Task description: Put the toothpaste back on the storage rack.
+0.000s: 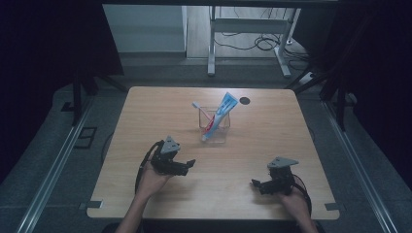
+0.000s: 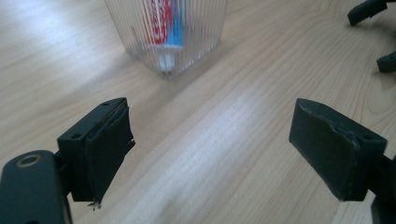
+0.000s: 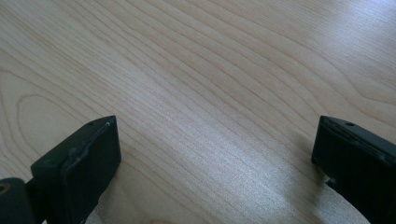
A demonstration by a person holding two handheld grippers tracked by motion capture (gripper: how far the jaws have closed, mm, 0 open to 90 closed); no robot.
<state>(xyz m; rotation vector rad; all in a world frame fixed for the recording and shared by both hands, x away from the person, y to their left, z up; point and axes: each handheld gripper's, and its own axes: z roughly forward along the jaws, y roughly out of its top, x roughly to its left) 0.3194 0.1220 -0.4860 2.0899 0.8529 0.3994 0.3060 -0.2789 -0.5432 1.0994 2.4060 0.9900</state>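
Observation:
A clear ribbed cup stands upright near the middle of the wooden table. A blue, red and white toothpaste tube leans in it, cap down, beside a toothbrush with a pink handle. My left gripper rests low in front and to the left of the cup, open and holding nothing. In the left gripper view its jaws stand wide apart and the cup lies ahead. My right gripper sits at the front right, open, with bare wood between its jaws.
A small dark round disc lies on the table behind the cup. The right gripper's fingertips show at the top right of the left gripper view. A white desk frame and cables stand beyond the far edge.

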